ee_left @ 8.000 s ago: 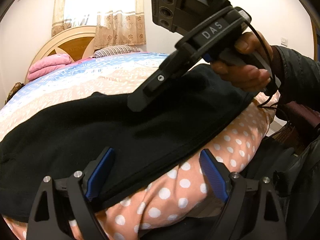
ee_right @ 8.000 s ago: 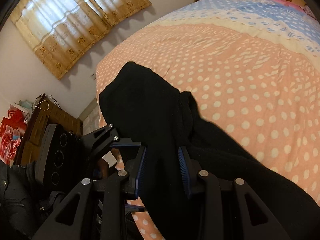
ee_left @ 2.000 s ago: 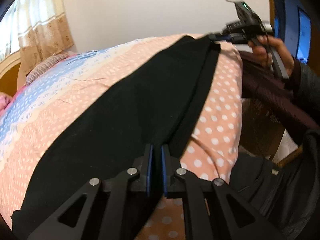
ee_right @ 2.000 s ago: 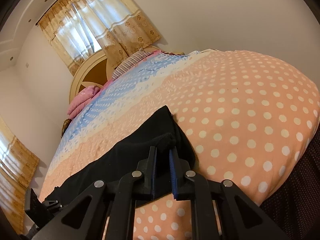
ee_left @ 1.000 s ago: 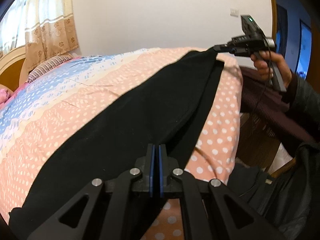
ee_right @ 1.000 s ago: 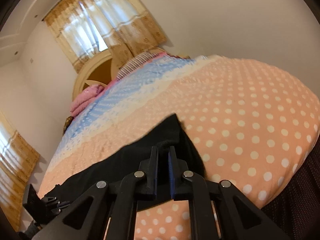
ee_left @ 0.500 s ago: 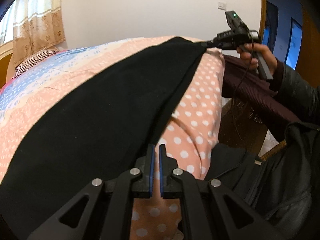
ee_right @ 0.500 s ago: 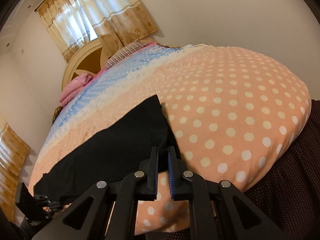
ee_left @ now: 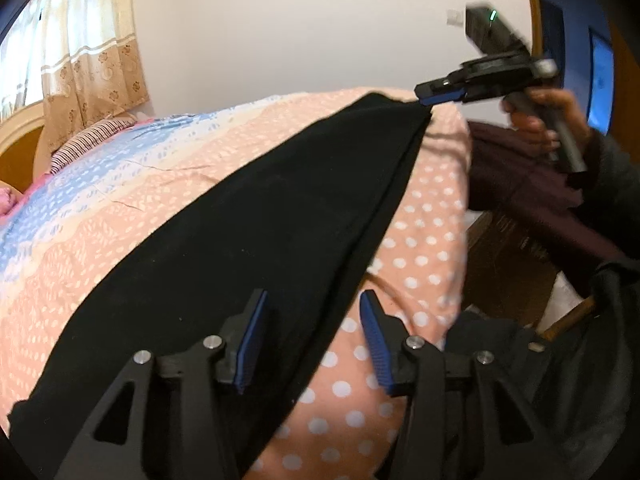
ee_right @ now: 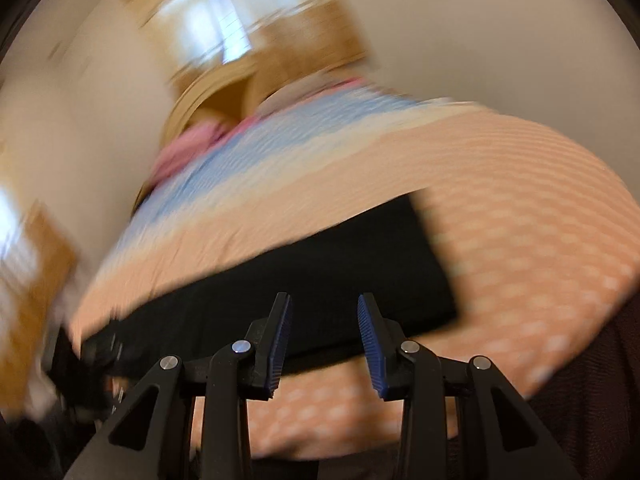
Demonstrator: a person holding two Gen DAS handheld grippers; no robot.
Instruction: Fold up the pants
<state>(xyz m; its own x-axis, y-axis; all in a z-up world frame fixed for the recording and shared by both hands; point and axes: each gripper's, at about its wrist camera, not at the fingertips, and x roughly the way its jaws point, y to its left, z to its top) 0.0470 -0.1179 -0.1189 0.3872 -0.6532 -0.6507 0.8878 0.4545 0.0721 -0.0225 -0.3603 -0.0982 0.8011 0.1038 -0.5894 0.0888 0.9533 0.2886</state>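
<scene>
The black pants (ee_left: pixel 248 248) lie stretched lengthwise along the near edge of the bed. My left gripper (ee_left: pixel 312 336) is open, its fingers either side of the pants' near edge and not gripping. In the left wrist view, my right gripper (ee_left: pixel 430 100) sits at the far end of the pants by the bed corner. The right wrist view is blurred: my right gripper (ee_right: pixel 322 340) is open and empty just above the end of the pants (ee_right: pixel 320 280).
The bed (ee_left: pixel 100 208) has a peach polka-dot and blue quilt, with pillows and a wooden headboard far off. A dark maroon cloth (ee_left: pixel 528 192) and wooden furniture stand to the right of the bed. A curtained window (ee_left: pixel 72 48) is at the back left.
Both grippers have opened and let go of the pants, which now rest flat on the bed. The right gripper is moving fast, blurring its view.
</scene>
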